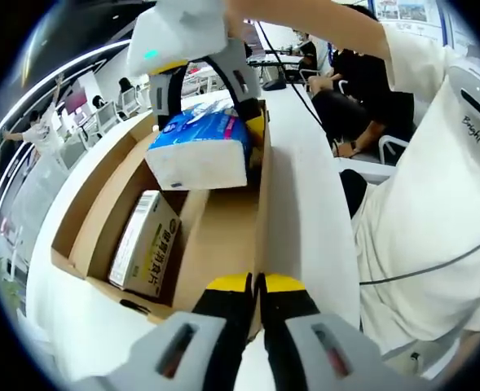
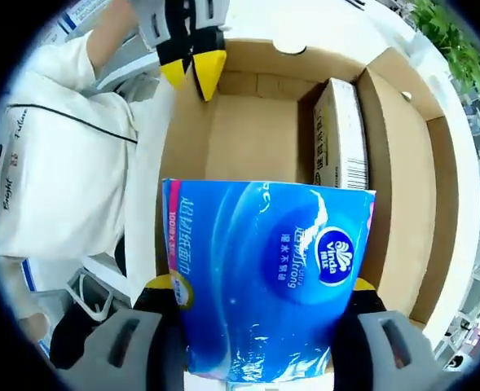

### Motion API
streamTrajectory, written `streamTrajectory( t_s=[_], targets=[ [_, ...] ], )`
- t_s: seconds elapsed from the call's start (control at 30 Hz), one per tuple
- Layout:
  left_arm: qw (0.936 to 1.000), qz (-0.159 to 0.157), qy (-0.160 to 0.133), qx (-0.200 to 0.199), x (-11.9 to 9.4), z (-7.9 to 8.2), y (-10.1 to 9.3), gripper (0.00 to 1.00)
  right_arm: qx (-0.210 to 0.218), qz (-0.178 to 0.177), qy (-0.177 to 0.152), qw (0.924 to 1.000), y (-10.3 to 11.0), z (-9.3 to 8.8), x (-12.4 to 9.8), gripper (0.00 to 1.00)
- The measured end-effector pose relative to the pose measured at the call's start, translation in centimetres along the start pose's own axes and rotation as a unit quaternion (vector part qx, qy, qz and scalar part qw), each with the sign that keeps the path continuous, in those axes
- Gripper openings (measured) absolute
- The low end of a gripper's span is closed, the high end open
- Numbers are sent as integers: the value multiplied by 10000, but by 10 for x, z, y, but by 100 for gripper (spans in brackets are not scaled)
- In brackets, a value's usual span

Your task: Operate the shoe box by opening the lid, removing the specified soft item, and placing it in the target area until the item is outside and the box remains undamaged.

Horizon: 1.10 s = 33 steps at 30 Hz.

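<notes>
Blue plastic-wrapped tissue pack [image 2: 268, 281] sits clamped between the right gripper's [image 2: 264, 303] wide-spread jaws, lifted above the open brown cardboard shoe box [image 1: 223, 236]. The left gripper [image 1: 256, 285], jaws pressed together, pinches the box's near wall. A small printed carton [image 1: 144, 242] lies inside, leaving bare floor beside it.

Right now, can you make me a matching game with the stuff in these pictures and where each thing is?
Things:
1. blue tissue pack
2. small carton
3. left gripper
4. shoe box

Places or states:
A. lying inside the box
B. held between the right gripper fingers
C. open, lid off
D. fingers shut on the box wall

Pairs: 1-B, 2-A, 3-D, 4-C
</notes>
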<state>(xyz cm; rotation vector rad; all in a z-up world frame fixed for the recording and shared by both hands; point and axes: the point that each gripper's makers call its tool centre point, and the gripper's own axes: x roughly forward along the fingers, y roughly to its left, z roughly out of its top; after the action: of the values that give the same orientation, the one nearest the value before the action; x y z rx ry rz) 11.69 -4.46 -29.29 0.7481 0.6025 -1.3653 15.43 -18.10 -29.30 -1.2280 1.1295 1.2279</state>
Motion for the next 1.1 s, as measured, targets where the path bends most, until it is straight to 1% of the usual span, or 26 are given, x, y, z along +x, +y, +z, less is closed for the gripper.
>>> streamTrajectory(
  t_s=[0.13,0.23,0.33,0.4,0.43,0.47,0.57,0.67,0.7,0.73,0.8,0.83,0.93,1.03,1.1],
  targets=[
    [10000,9,-15,1,0,0,0,4,77,-89,29,9999,-1,-2,-13,70],
    [10000,12,-61,-2,0,1,0,4,-69,-158,6,9999,-1,-1,-21,70],
    [10000,5,-63,-11,0,1,0,4,-9,-184,25,9998,-2,-2,-26,70],
    [10000,7,-83,-25,0,1,0,4,-110,-174,47,9998,-1,-2,-32,70],
    [10000,9,-96,-24,0,1,0,4,-83,-174,131,9997,-1,-4,-38,70],
    [9999,7,-101,-27,0,1,0,4,-90,-184,136,9997,-3,-3,-42,70],
    [10000,-14,-93,-28,0,1,0,3,-142,-171,59,9997,-2,-2,-55,70],
    [9999,-20,-97,-41,0,1,1,3,-194,-217,119,9995,-2,-7,-60,70],
    [9999,-17,-97,-42,0,1,1,3,-280,-236,171,9992,-3,-10,-62,70],
    [9999,-14,-99,-39,0,1,1,3,-420,-353,209,9983,-6,-13,-66,70],
    [9999,-18,-105,-52,0,1,1,3,-289,-343,205,9988,-6,-16,-71,70],
    [9999,-20,-104,-49,0,1,1,3,-202,-312,136,9992,-5,-15,-72,70],
    [9999,-21,-103,-50,0,1,1,3,-193,-327,51,9993,-3,-15,-78,70],
    [9999,-14,-101,-51,0,2,1,4,-174,-332,83,9993,-1,-19,-82,70],
    [9999,-12,-99,-49,0,2,1,4,-184,-466,95,9987,-6,-23,-86,70]
  ],
)
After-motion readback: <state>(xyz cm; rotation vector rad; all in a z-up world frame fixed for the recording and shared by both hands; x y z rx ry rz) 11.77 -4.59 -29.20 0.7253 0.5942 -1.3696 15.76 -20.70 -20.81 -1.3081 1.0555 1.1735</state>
